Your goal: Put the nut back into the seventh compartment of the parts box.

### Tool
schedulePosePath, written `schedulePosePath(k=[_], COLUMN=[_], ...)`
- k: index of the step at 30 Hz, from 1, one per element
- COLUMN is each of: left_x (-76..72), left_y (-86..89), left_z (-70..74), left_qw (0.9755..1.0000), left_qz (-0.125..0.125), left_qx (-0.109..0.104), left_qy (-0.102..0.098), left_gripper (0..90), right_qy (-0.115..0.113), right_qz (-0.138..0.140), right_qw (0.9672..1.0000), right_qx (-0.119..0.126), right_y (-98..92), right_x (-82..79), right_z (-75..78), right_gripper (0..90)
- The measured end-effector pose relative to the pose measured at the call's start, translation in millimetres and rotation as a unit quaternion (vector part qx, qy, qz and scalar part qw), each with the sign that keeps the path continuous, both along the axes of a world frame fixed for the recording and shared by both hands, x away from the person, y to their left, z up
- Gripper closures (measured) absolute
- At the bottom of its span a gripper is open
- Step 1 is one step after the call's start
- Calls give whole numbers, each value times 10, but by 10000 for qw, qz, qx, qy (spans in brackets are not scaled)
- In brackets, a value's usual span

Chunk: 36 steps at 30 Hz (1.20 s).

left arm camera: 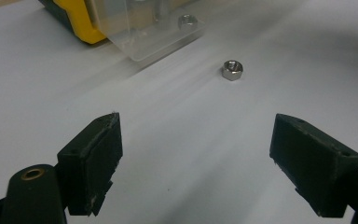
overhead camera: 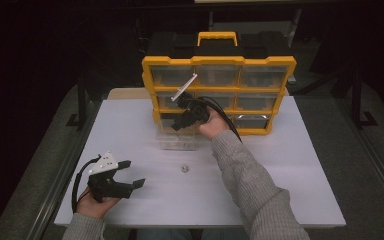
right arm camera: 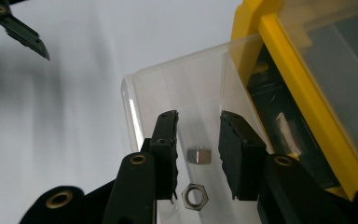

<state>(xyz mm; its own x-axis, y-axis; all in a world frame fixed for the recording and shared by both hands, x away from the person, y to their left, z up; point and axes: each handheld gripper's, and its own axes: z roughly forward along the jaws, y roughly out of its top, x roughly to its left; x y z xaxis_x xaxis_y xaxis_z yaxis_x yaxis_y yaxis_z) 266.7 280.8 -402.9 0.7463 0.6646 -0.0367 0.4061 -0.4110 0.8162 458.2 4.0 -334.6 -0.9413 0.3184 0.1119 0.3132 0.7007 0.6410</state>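
A yellow-framed organiser [overhead camera: 220, 62] stands at the back of the table, and its clear bottom-left drawer [overhead camera: 178, 141] is pulled out onto the white top. My right gripper [overhead camera: 180, 124] hangs over that drawer. In the right gripper view its jaws [right arm camera: 199, 116] stand slightly apart around a steel nut [right arm camera: 199, 156], with a gap on each side, so the pads are not pressing it. A second nut [right arm camera: 195, 196] lies on the drawer floor [right arm camera: 137, 93]. My left gripper [overhead camera: 134, 173] rests open at the near left, nothing between its pads [left arm camera: 196, 135]. A loose nut [left arm camera: 232, 70] lies on the table ahead of it [overhead camera: 184, 168].
The white table [overhead camera: 280, 170] ends close to the person's body and drops to dark floor on both sides. The organiser's other drawers [overhead camera: 260, 75] are pushed in. A white strip [overhead camera: 185, 86] leans against its front. The drawer's corner [left arm camera: 144, 44] lies just beyond the loose nut.
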Motion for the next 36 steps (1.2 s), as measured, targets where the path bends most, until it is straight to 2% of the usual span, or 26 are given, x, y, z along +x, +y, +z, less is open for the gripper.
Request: schedulePosePath(k=[11,15,17,23,30,33,36], left_x=[-4,-4,-3,0,-2,0,-4], left_y=[-2,-1,-1,-6,-12,-9,-6], left_z=[4,3,-2,-1,1,1,3], left_qw=[10000,10000,10000,10000,10000,10000,10000], left_qz=[6,-5,6,-18,-32,-30,-9], left_qx=[-8,7,-6,15,40,32,-2], left_qy=[21,19,22,1,0,-3,25], left_gripper=[166,166,166,166,166,166,166], right_qy=[15,91,27,-38,-96,-133,-148], right_qz=[104,139,255,270,357,307,370], right_qw=[9999,9996,9992,9988,9982,9985,9977], right_qx=[80,234,304,395,482,440,556], right_y=[-84,-145,-190,-307,-378,-393,-415], right_x=[-150,-233,-278,-412,-547,-625,-684], right_z=[146,217,258,337,303,273,229], right_gripper=[628,604,598,573,540,537,537])
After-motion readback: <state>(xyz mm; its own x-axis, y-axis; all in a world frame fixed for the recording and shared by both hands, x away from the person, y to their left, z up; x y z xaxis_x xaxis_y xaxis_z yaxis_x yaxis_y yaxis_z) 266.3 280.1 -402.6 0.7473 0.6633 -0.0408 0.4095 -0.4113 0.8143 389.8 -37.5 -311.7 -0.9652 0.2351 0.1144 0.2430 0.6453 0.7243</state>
